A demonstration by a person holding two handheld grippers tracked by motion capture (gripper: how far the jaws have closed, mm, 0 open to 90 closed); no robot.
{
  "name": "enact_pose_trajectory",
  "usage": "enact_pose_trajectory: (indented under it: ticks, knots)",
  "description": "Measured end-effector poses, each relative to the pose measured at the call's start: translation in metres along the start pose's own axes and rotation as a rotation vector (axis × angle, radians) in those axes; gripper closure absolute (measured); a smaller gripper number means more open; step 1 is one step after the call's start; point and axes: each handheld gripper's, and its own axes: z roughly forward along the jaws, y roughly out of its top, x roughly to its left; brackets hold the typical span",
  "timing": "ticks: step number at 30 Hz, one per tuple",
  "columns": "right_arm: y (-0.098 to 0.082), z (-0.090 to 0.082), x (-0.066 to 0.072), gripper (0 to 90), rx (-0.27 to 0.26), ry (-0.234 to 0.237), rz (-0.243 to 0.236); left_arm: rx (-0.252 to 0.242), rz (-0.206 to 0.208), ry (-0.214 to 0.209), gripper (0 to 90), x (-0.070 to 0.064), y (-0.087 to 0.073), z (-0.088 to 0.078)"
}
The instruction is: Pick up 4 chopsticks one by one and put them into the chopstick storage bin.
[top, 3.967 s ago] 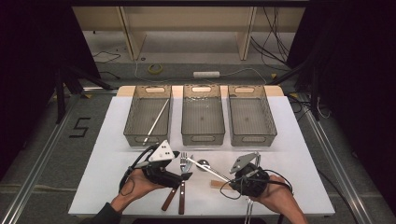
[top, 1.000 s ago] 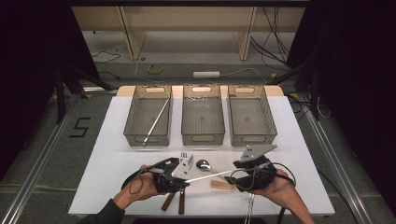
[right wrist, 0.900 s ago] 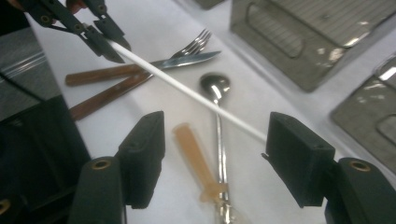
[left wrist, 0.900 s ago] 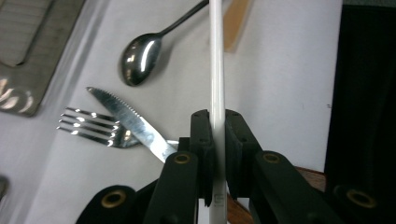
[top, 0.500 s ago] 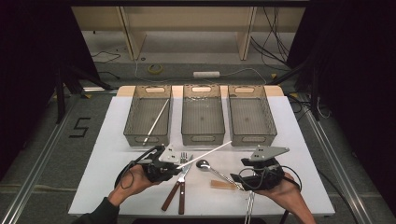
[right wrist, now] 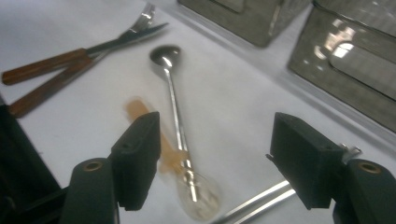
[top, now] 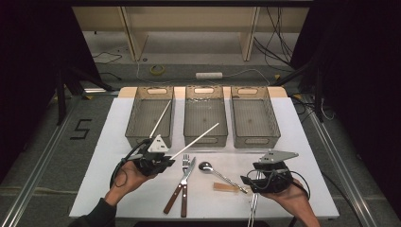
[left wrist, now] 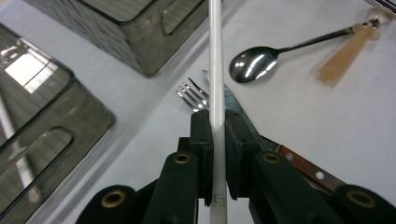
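White chopstick (left wrist: 216,56) clamped in the left gripper (top: 163,162), over the table (top: 302,137)

Left jaws are closed tight on the chopstick's lower end; in the high view it slants up toward the middle of 3 mesh baskets (top: 205,113), above the fork (top: 184,163) and knife (left wrist: 233,100). The right gripper (right wrist: 215,154) has just been opening: its jaws stand wide with nothing between them, above a spoon (right wrist: 170,88) that lies across a pale stick (right wrist: 142,116).
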Motion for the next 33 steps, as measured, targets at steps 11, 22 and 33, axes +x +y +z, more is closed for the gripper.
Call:
enact_pose_trajectory:
  ticks: [11,22,33]
  knots:
    - [-0.015,0.000,-0.014,34.0,0.064,-0.159,0.126,-0.019,-0.061,0.052,82.6,0.018,-0.005,-0.009]
    - [-0.023,0.004,-0.016,36.2,0.118,-0.197,0.180,-0.030,-0.118,0.110,82.7,0.033,-0.009,-0.014]
    - [-0.030,0.003,-0.011,39.5,0.109,-0.213,0.212,-0.055,-0.188,0.157,82.7,0.054,-0.008,-0.020]
